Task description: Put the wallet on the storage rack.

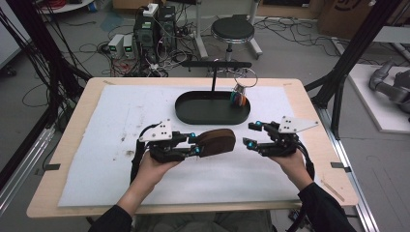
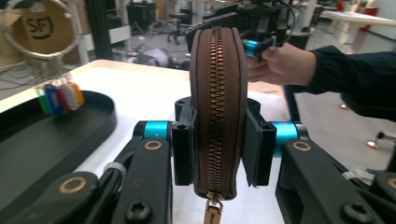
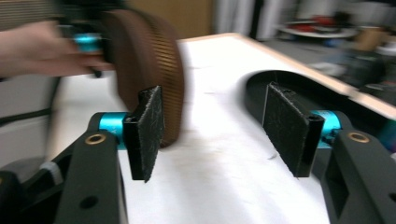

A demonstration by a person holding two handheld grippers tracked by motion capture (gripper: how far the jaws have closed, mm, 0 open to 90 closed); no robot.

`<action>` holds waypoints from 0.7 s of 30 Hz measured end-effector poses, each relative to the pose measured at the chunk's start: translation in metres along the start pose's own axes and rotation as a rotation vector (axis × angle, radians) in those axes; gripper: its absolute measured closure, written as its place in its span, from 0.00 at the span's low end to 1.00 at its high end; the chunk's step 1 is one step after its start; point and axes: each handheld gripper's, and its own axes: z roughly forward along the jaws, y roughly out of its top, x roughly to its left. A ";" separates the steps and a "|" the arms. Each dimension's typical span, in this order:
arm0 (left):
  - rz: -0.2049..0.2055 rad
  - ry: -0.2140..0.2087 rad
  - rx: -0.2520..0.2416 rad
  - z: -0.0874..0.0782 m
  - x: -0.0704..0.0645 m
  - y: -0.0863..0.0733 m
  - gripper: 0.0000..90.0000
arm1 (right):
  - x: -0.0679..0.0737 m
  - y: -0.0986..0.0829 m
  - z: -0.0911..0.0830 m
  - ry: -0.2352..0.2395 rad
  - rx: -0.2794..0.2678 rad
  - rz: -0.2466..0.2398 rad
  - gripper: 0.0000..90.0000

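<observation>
Pouch [image 1: 216,140] position: the brown zippered pouch is held above the white mat [image 1: 111,159] on the desk [image 1: 92,89], clamped by the left gripper [image 1: 193,143] across its flat faces. In the left gripper view the jaws press both sides of the pouch [image 2: 215,107], with the zipper line facing the camera and the pull tab [image 2: 212,215] hanging at the near end. This hold leaves the zipper edge exposed and accessible, which suggests it is presented for the other gripper to work on.

The right gripper [image 1: 252,135] stands just beside the free end of the pouch. Its jaws are wide apart and hold nothing; in the right gripper view the pouch [image 3: 149,70] lies beyond the left pad [image 3: 145,130], not between the pads.

Containers: a black oval tray [image 1: 193,116] sits farther back on the mat. Its visible floor is bare. A ring of coloured key tags [image 1: 239,99] hangs at the tray's right end; whether the tags touch the tray cannot be determined.
</observation>
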 end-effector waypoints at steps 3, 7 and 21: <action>0.002 0.036 -0.002 -0.001 0.004 0.000 0.76 | -0.009 -0.004 -0.006 -0.123 0.005 0.032 0.42; 0.005 0.086 0.008 -0.001 0.012 0.004 0.76 | -0.017 -0.009 -0.015 -0.244 -0.008 0.050 0.42; 0.009 0.217 0.008 0.012 0.043 0.011 0.76 | -0.032 -0.021 -0.029 -0.397 0.003 0.087 0.42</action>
